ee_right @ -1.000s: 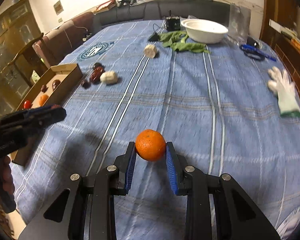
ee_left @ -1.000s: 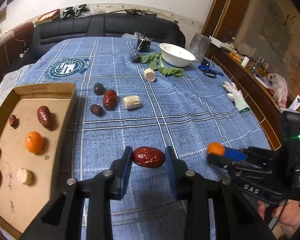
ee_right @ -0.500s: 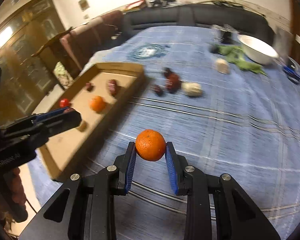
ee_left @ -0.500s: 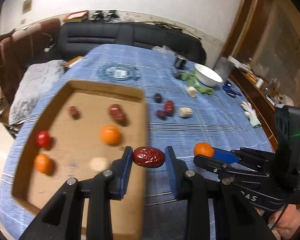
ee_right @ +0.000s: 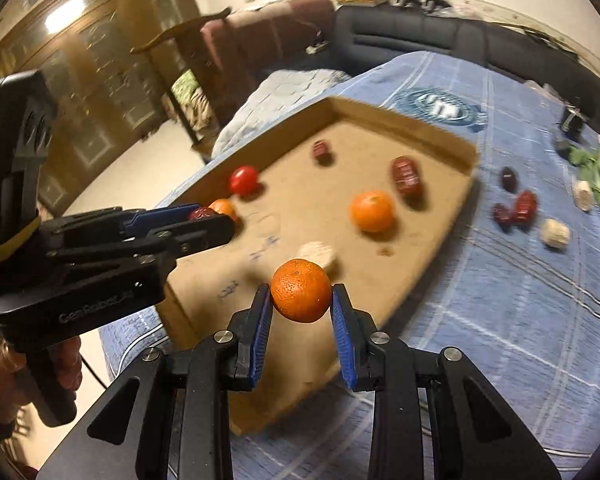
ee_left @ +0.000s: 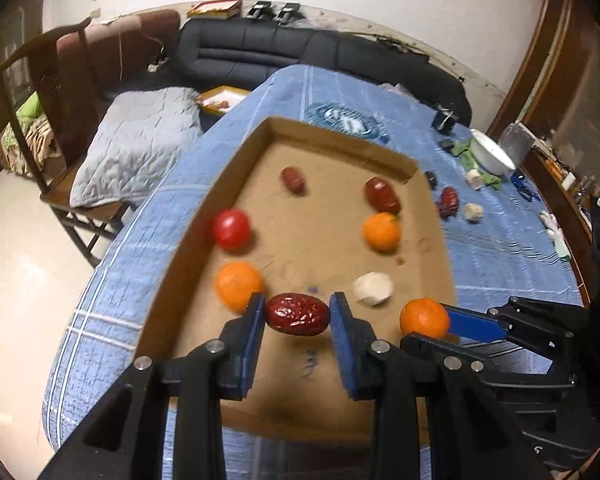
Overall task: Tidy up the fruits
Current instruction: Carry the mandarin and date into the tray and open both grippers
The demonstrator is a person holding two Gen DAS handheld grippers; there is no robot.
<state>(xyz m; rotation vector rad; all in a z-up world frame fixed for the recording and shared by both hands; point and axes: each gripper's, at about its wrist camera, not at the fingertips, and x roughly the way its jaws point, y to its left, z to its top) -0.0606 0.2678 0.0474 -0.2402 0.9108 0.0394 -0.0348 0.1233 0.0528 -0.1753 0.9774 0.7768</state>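
Observation:
My left gripper [ee_left: 297, 316] is shut on a wrinkled red date [ee_left: 297, 315] and hangs over the near part of the cardboard tray [ee_left: 342, 146]. My right gripper [ee_right: 301, 306] is shut on an orange mandarin [ee_right: 301, 296] above the tray's [ee_right: 396, 114] near right edge. From the left wrist view that mandarin [ee_left: 424, 318] shows at the right. In the tray lie a red tomato [ee_left: 232, 229], two mandarins [ee_left: 238, 285] [ee_left: 381, 232], two dates [ee_left: 382, 196] [ee_left: 293, 179] and a pale chunk [ee_left: 373, 289].
Loose dates [ee_left: 449, 200] and pale chunks [ee_left: 472, 212] lie on the blue checked tablecloth [ee_left: 500, 248] right of the tray. A white bowl [ee_left: 492, 152], green leaves, scissors and a white glove sit further right. A dark sofa and a chair with a grey quilt [ee_left: 136, 140] stand beyond the table.
Both grippers have swung left from over the bare tablecloth to above the tray, each still holding its fruit. The tray now fills the middle of both views.

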